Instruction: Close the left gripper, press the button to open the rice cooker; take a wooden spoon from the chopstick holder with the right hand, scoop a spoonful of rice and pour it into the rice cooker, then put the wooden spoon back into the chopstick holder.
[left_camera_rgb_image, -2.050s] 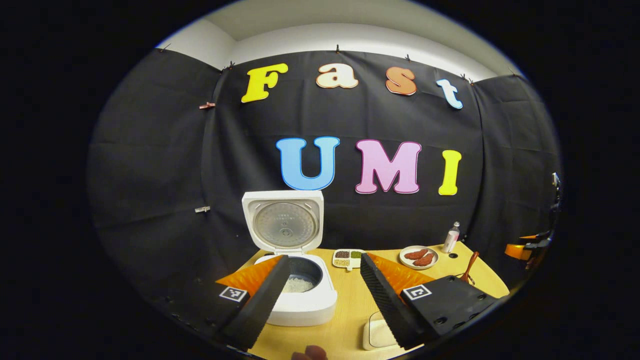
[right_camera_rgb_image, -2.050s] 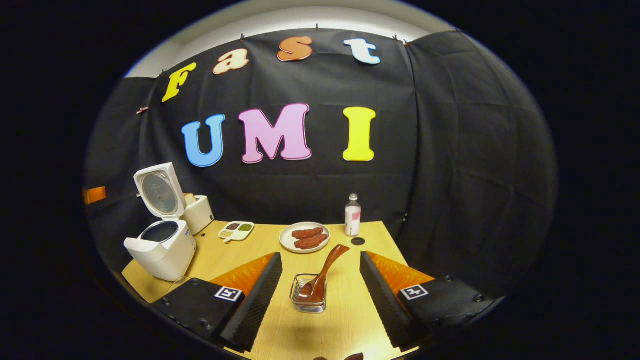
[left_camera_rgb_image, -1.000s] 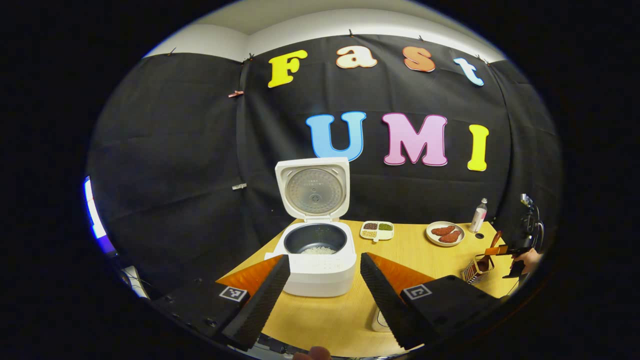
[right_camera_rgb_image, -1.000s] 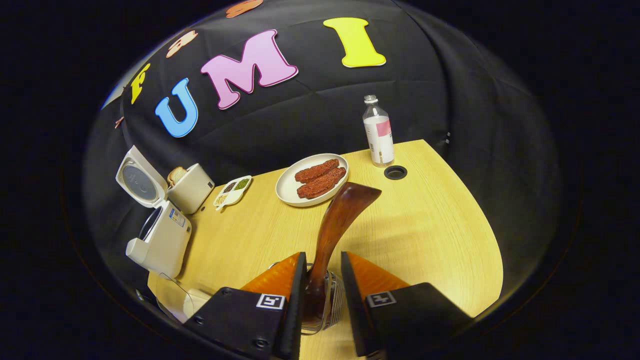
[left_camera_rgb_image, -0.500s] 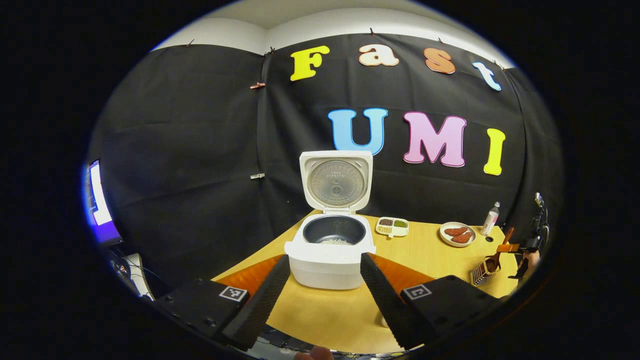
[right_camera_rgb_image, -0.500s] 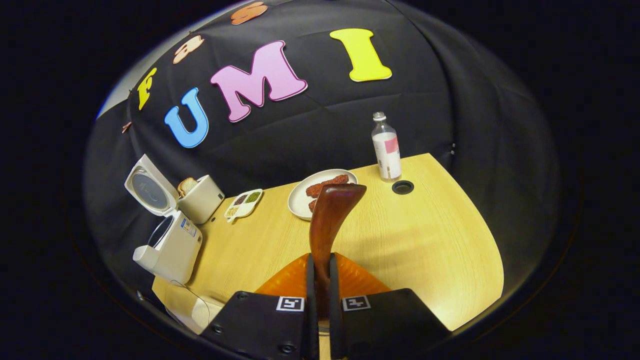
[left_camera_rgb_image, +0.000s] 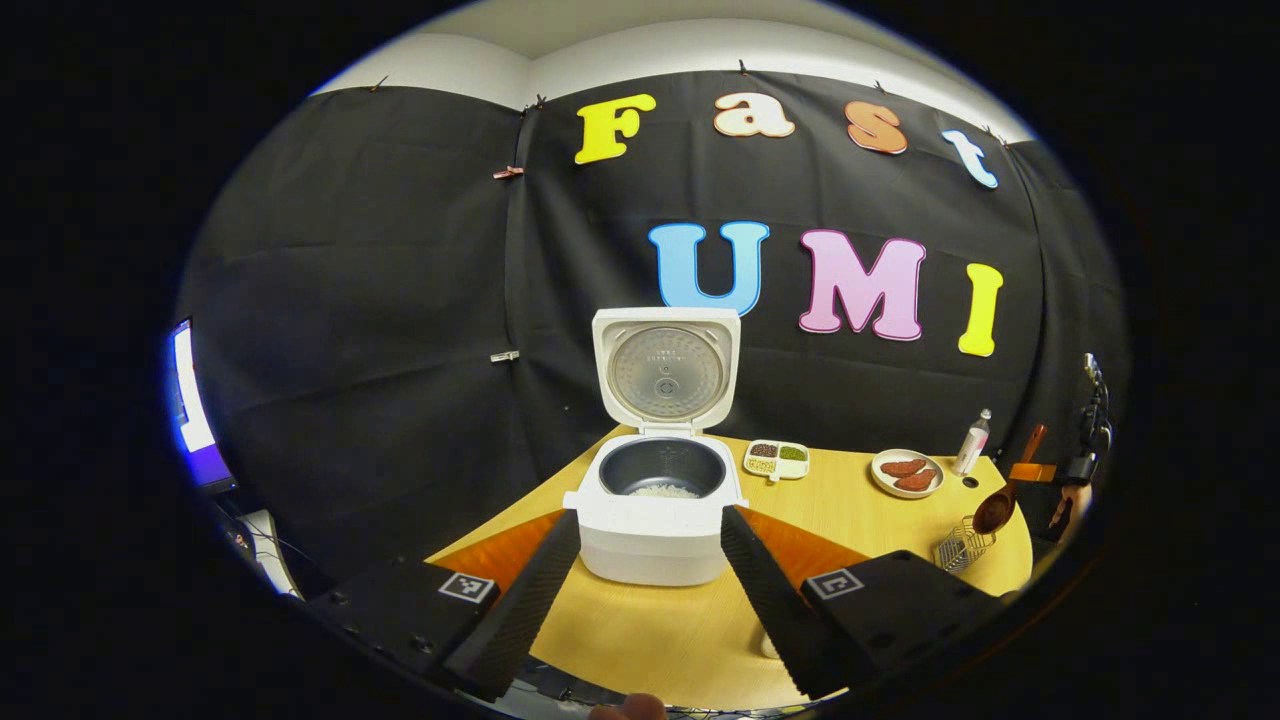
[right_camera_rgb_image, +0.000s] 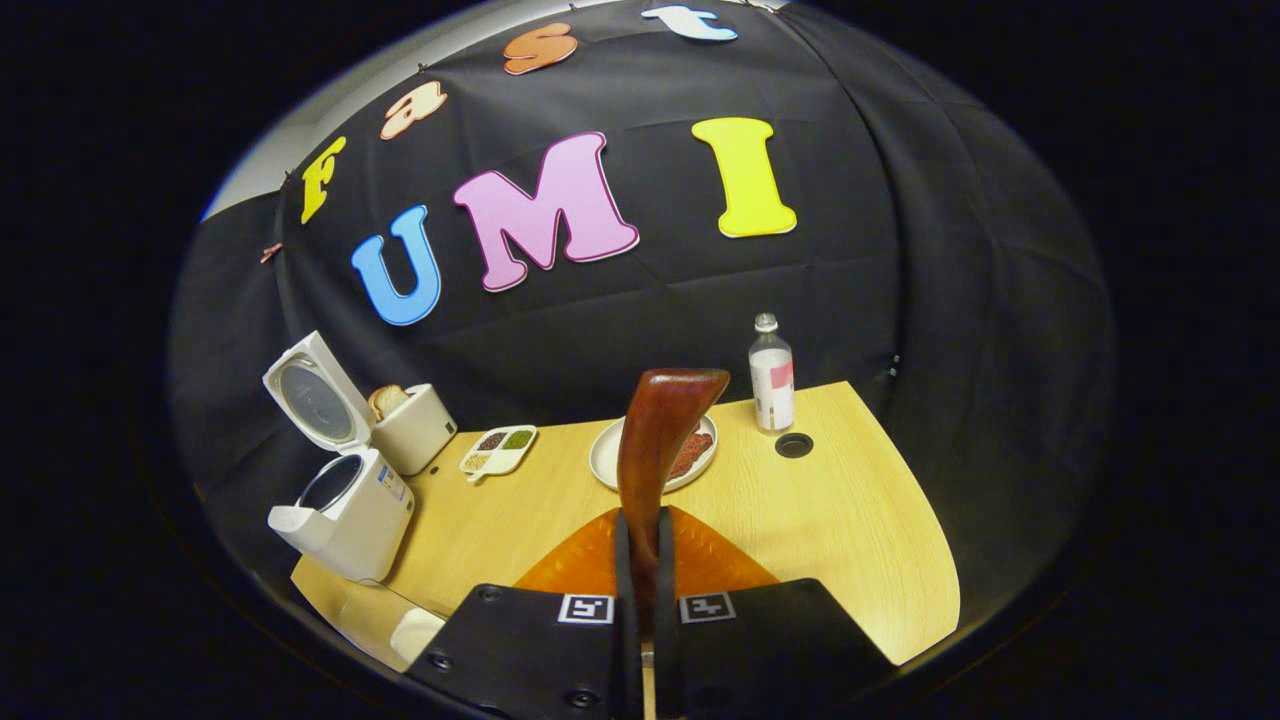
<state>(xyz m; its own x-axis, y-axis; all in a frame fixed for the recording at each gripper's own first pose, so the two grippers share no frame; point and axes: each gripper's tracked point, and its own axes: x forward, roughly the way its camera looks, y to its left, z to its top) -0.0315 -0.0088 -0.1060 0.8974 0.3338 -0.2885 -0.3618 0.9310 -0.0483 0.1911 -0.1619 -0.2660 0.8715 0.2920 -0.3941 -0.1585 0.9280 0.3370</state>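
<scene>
Right gripper (right_camera_rgb_image: 641, 530) clamped on wooden spoon (right_camera_rgb_image: 655, 440), handle rising between fingers.

Light wood table (right_camera_rgb_image: 850, 520), rounded right end. On it: open rice cooker (left_camera_rgb_image: 655, 510) at left, toaster (right_camera_rgb_image: 415, 428) behind it, divided dish (right_camera_rgb_image: 498, 449), plate (right_camera_rgb_image: 606, 455), bottle (right_camera_rgb_image: 771, 376), wire chopstick holder (left_camera_rgb_image: 955, 548).

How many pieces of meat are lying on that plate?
2: two reddish-brown meat pieces lie side by side on the round white plate near the table's far right; the wooden spoon partly hides them in the right gripper view.
</scene>
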